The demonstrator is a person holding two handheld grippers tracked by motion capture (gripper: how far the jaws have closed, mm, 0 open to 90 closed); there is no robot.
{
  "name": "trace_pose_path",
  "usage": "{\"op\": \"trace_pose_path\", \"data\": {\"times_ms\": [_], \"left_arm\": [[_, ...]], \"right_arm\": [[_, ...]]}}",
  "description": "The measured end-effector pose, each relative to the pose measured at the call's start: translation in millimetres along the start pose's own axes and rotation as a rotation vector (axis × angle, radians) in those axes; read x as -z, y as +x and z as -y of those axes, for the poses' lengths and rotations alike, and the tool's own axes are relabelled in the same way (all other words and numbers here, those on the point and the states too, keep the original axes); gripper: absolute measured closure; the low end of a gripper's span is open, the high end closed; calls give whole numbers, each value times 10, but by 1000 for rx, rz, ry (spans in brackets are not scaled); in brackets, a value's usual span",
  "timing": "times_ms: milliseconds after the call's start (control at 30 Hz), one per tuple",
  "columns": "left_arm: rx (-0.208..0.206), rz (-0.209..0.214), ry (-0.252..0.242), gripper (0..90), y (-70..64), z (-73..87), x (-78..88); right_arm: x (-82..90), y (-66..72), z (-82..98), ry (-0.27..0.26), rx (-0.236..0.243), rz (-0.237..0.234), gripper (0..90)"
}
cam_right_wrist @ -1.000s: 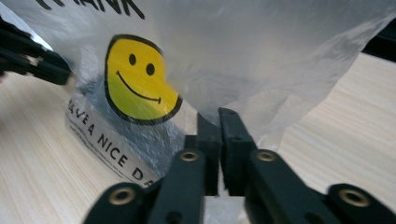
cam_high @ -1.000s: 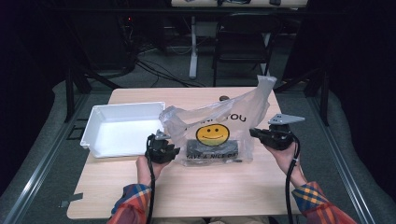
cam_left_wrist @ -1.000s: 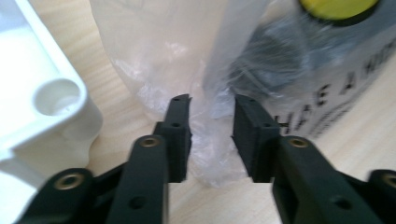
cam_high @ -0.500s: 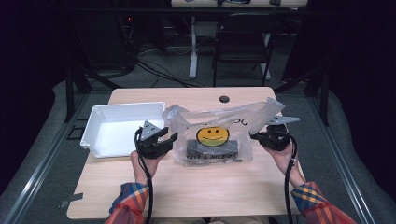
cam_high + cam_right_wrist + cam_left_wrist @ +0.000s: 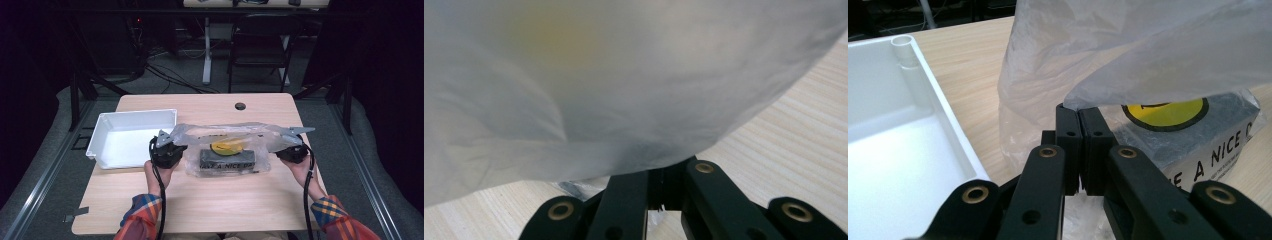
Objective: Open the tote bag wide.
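A clear plastic bag (image 5: pixel 225 131) printed with a yellow smiley face lies across the middle of the wooden table (image 5: pixel 225 205). Inside it sits a dark box (image 5: pixel 227 160). The bag's upper layer is drawn low and taut between my two grippers. My left gripper (image 5: pixel 172 145) is shut on the bag's left edge. In the left gripper view the jaws (image 5: pixel 1079 107) pinch the film of the bag (image 5: pixel 1148 50), with the box (image 5: pixel 1198 145) just behind. My right gripper (image 5: pixel 282 149) is shut on the right edge. In the right gripper view the bag (image 5: pixel 599 90) drapes over the closed jaws (image 5: pixel 664 172).
A white empty tray (image 5: pixel 135 114) stands at the table's left, close beside my left gripper, and its rim (image 5: pixel 938 95) runs along the left gripper view. A small round hole (image 5: pixel 240 106) marks the table's far side. A chair (image 5: pixel 260 45) stands beyond the table.
The bag's top, held high at the right a second ago, has come down and now lies stretched flat over the box. The right gripper has dropped lower; the left has shifted slightly away from me.
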State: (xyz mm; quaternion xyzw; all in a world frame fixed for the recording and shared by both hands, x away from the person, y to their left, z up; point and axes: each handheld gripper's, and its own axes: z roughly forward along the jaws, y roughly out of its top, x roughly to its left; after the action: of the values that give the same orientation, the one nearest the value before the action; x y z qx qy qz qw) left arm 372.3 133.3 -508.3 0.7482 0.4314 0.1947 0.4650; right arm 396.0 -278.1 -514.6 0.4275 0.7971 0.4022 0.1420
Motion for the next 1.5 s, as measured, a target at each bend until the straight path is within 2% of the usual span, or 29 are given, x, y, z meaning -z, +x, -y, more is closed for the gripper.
{"op": "trace_pose_path", "data": {"times_ms": [200,300,367,400,567,600,633,667,733,767,800,867,900,1100,1133,1167,1200,1233,1300,1333,1367,1400,1433,1467,1500], "left_arm": [[-3,13,22,886,11,30,-48],[-13,21,51,885,23,50,-78],[-47,15,92,886,50,61,-88],[2,12,61,886,21,77,-125],[-19,13,123,886,68,98,-148],[-11,7,120,887,66,107,-159],[-46,12,156,887,97,105,-145],[-8,8,138,886,74,119,-167],[-12,11,152,887,80,128,-171],[-16,9,156,887,82,131,-172],[-55,10,191,888,108,125,-157],[-51,12,197,888,101,136,-163],[-18,14,179,888,73,146,-179],[-4,32,218,889,61,181,-187],[-16,40,239,890,74,182,-173],[-4,36,224,890,63,196,-178],[-8,49,240,891,67,197,-167],[-26,55,254,891,73,196,-153],[-19,67,263,892,55,205,-149],[-20,57,258,893,41,215,-155],[-20,69,275,893,38,217,-150],[-37,76,291,894,40,219,-145],[-28,66,279,894,20,235,-157],[-38,84,304,894,30,232,-150],[-22,75,290,895,13,249,-163]], "right_arm": [[-34,-19,27,22,1,3,900],[-71,-28,50,35,7,9,900],[-82,-52,66,70,24,9,900],[-91,-62,75,74,26,15,900],[-127,-102,108,108,22,21,900],[-136,-108,114,113,20,19,900],[-146,-116,120,115,18,20,900],[-153,-122,127,122,11,21,900],[-167,-133,141,129,10,27,900],[-170,-138,147,138,10,27,900],[-172,-142,150,145,11,27,900],[-178,-152,160,148,11,26,900],[-178,-155,164,155,13,26,900],[-193,-167,195,192,17,27,900],[-188,-168,197,201,23,24,900],[-184,-163,201,204,23,26,900],[-177,-157,204,208,23,29,900],[-173,-163,208,210,27,19,900],[-166,-163,219,221,33,18,900],[-166,-161,226,225,33,17,900],[-163,-157,233,234,34,18,900],[-158,-158,237,243,38,14,900],[-156,-154,242,247,42,19,900],[-153,-152,246,248,46,18,900],[-147,-146,248,259,43,11,900]]}}
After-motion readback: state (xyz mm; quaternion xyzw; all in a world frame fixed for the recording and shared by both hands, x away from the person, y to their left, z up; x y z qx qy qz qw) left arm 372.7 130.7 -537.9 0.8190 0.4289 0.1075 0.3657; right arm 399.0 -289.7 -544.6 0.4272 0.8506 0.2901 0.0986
